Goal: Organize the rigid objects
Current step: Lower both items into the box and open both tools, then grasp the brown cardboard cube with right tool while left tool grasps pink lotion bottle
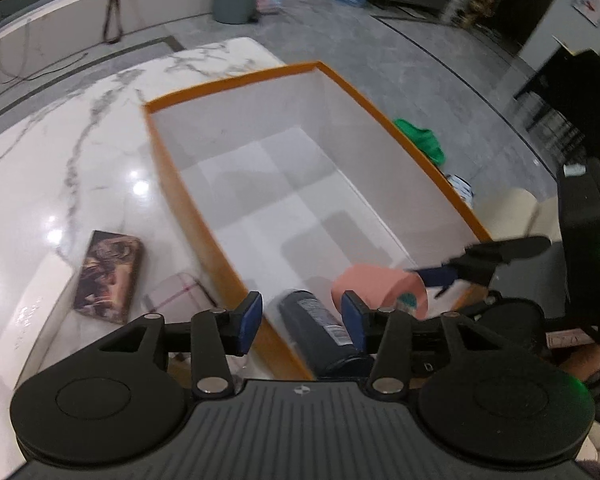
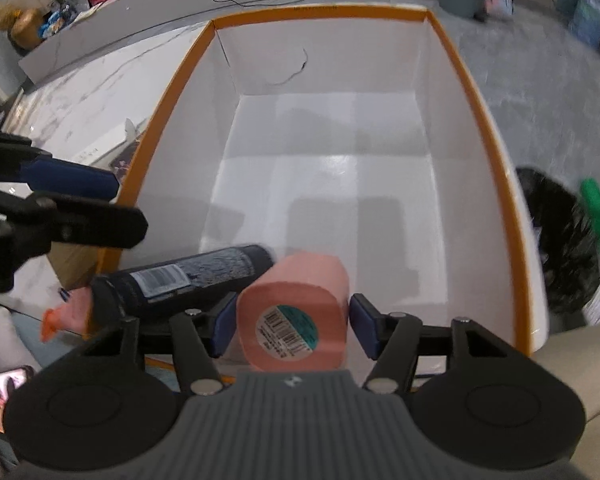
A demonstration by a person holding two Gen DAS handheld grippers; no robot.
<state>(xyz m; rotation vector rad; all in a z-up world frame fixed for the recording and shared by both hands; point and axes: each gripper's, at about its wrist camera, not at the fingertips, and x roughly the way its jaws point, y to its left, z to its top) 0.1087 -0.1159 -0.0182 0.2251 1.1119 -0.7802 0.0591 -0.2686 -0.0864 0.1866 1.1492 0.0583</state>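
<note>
Two claws work at the near end of an orange-rimmed box (image 2: 496, 168) with white inner walls, which stands on a marble bench (image 1: 80, 152). Left claw (image 1: 302, 318): fingers spread apart, gripping nothing; its left finger (image 1: 250, 316) sits outside the box's near-left wall, the right one over the interior. A dark cylindrical bottle (image 1: 320, 332) with a barcode label lies on its side just below that claw, near the box's near-left corner; whether it rests on the floor of the box cannot be told. Right claw (image 2: 290, 330): fingers parted on either side of a pink bottle (image 2: 296, 320), base with round barcode sticker facing the camera; contact with the pads is unclear through the blur. The pink bottle touches the dark bottle's far end. On the bench left of the box lie a dark patterned book (image 1: 108, 276) and a clear case (image 1: 176, 296). Green cloth (image 1: 422, 140) lies beyond the box's right wall.
</note>
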